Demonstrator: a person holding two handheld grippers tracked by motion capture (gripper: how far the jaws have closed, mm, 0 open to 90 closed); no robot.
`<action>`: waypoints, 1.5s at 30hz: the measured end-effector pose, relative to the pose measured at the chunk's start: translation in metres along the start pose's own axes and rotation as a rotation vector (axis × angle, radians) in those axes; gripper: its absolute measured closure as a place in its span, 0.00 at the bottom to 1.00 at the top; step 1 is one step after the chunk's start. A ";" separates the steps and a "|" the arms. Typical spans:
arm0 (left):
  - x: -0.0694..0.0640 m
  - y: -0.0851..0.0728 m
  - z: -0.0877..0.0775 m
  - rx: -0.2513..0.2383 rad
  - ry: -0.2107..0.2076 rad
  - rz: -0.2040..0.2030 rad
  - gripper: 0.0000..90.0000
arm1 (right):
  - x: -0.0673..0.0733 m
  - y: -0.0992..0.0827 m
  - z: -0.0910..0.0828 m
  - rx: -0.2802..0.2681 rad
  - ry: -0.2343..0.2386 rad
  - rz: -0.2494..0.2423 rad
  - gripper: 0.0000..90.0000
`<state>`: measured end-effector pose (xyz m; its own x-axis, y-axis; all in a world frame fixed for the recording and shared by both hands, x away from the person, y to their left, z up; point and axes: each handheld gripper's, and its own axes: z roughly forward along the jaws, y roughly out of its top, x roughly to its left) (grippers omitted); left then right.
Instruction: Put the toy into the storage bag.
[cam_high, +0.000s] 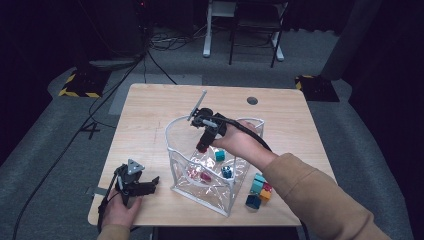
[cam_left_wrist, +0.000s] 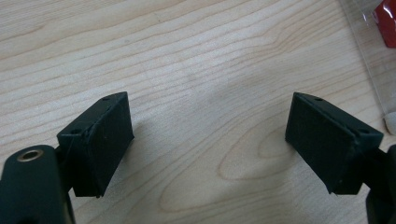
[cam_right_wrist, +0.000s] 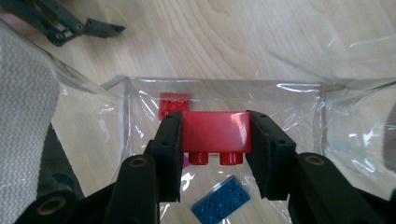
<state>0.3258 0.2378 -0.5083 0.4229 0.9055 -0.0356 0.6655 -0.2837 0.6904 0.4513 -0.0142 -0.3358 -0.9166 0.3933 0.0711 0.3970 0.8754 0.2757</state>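
Pale wood-grain worktop (cam_high: 150, 115). Clear, glossy plastic bag (cam_high: 210, 192) with white edging stands open on it. Right hand-held gripper (cam_right_wrist: 215, 140) clamps a smooth red block (cam_right_wrist: 215, 131) over the bag's mouth, long axis spanning jaw to jaw, studs apparently toward the camera. Left hand-held gripper (cam_left_wrist: 208, 135) gapes wide, empty, just beside the bag.

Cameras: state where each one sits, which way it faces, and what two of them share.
High view: above the person's side, facing forward and down on the table; forearms and both grippers show.
Left gripper view: on the left gripper, facing bare wood between open jaws.
Right gripper view: on the right gripper, facing down into the clear bag, jaws on a red brick.
Shared: the bag appears in all three.
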 end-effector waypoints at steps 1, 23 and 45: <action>0.000 0.000 0.000 0.001 0.000 0.000 0.17 | 0.000 0.000 0.002 0.009 0.001 0.000 0.65; 0.000 0.000 0.000 0.000 0.000 0.002 0.17 | 0.006 -0.014 -0.019 -0.093 -0.004 -0.031 0.52; 0.000 0.000 0.000 0.000 0.001 0.003 0.17 | 0.011 -0.133 -0.114 -0.504 0.000 0.004 0.55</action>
<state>0.3259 0.2380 -0.5083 0.4242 0.9050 -0.0326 0.6640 -0.2863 0.6907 0.3829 -0.1580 -0.2619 -0.9151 0.3965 0.0733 0.3290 0.6291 0.7043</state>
